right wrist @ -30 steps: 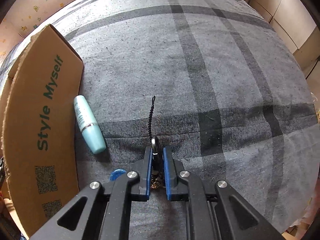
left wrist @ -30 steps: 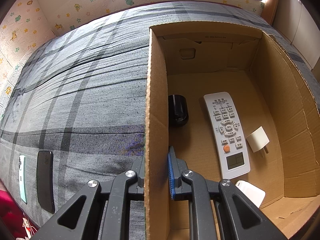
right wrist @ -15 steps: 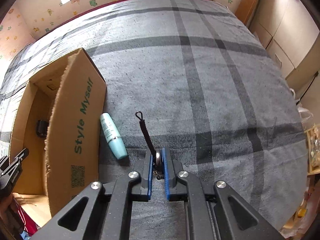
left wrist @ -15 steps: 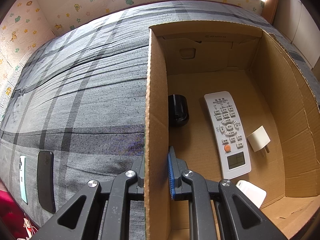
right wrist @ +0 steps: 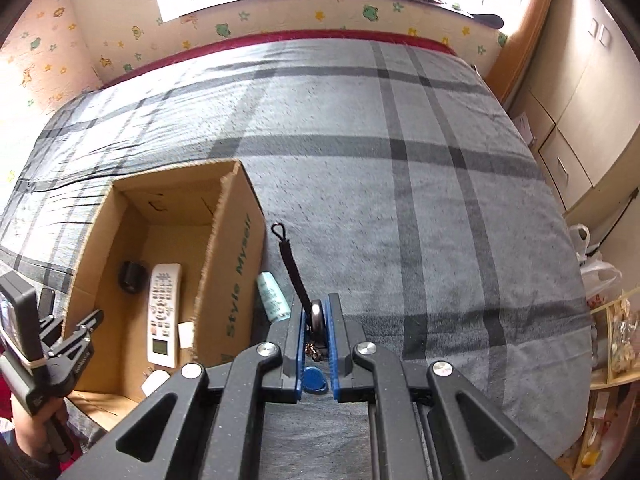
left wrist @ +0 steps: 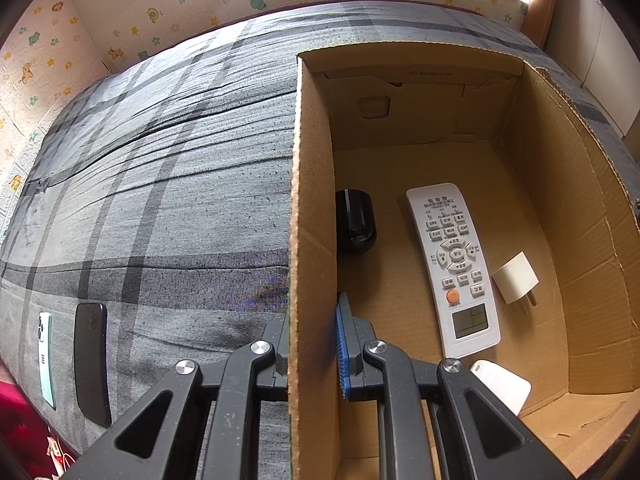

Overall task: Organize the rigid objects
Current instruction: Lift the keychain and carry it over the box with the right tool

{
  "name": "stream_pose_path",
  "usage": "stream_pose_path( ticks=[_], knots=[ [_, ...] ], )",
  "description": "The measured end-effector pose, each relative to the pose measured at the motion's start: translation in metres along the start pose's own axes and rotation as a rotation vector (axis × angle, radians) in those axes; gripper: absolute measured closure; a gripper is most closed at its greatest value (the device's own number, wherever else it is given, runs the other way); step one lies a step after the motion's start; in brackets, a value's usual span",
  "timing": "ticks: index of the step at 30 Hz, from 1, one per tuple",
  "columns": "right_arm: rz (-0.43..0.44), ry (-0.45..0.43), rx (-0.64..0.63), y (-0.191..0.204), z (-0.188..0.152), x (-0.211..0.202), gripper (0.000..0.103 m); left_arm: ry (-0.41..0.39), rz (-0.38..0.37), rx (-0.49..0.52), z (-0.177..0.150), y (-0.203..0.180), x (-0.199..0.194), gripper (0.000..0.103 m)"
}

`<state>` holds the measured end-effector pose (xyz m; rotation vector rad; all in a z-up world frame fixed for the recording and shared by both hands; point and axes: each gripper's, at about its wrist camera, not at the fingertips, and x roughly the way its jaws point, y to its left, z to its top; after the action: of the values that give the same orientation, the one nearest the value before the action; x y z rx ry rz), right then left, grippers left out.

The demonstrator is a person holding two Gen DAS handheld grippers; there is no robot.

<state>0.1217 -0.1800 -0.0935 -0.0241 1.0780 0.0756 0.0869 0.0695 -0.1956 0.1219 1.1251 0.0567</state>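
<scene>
An open cardboard box (left wrist: 312, 200) (right wrist: 236, 264) sits on a grey plaid bed. My left gripper (left wrist: 314, 344) is shut on the box's left wall, one finger outside, one inside. In the box lie a white remote (left wrist: 454, 268) (right wrist: 163, 312), a black cylinder (left wrist: 355, 221) (right wrist: 131, 276), a white plug adapter (left wrist: 515, 282) and another white item (left wrist: 502, 384). My right gripper (right wrist: 316, 320) is shut on a key ring with a black lanyard (right wrist: 290, 258) and blue tag (right wrist: 314, 380), lifted above the bed. A teal tube (right wrist: 273, 295) lies beside the box's right wall.
Two phones, one black (left wrist: 92, 360) and one teal-edged (left wrist: 45, 360), lie on the bed left of the box. A padded wall with cartoon prints borders the bed. Cabinets (right wrist: 580, 112) and bags (right wrist: 592, 264) stand to the right. A hand (right wrist: 32, 432) holds the left gripper (right wrist: 72, 344).
My right gripper has risen off the bed with the key ring, lanyard now hanging free; the box and its inside have come into its view. The left gripper has stayed still.
</scene>
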Motion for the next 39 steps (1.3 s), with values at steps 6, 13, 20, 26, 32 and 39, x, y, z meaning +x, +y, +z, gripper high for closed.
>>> stream_pose_path(
  ticks=[6, 13, 20, 26, 32, 39],
  knots=[
    [0.023, -0.037, -0.049, 0.027, 0.016, -0.022, 0.095, 0.0, -0.006, -0.004, 0.0, 0.002, 0.0, 0.087],
    [0.065, -0.061, -0.097, 0.059, 0.025, -0.035, 0.095, 0.001, -0.008, -0.004, 0.001, 0.004, 0.001, 0.087],
    [0.106, -0.061, -0.146, 0.092, 0.026, -0.037, 0.095, 0.001, -0.01, -0.005, 0.001, 0.004, 0.001, 0.087],
    [0.13, -0.031, -0.198, 0.12, 0.019, -0.027, 0.095, 0.0, -0.011, -0.007, 0.0, 0.004, 0.002, 0.087],
    [0.145, 0.016, -0.232, 0.142, 0.007, -0.008, 0.095, 0.0, -0.012, -0.008, 0.0, 0.004, 0.003, 0.087],
    [0.151, 0.091, -0.255, 0.159, -0.006, 0.022, 0.095, -0.001, -0.015, -0.01, 0.0, 0.003, 0.002, 0.087]
  ],
)
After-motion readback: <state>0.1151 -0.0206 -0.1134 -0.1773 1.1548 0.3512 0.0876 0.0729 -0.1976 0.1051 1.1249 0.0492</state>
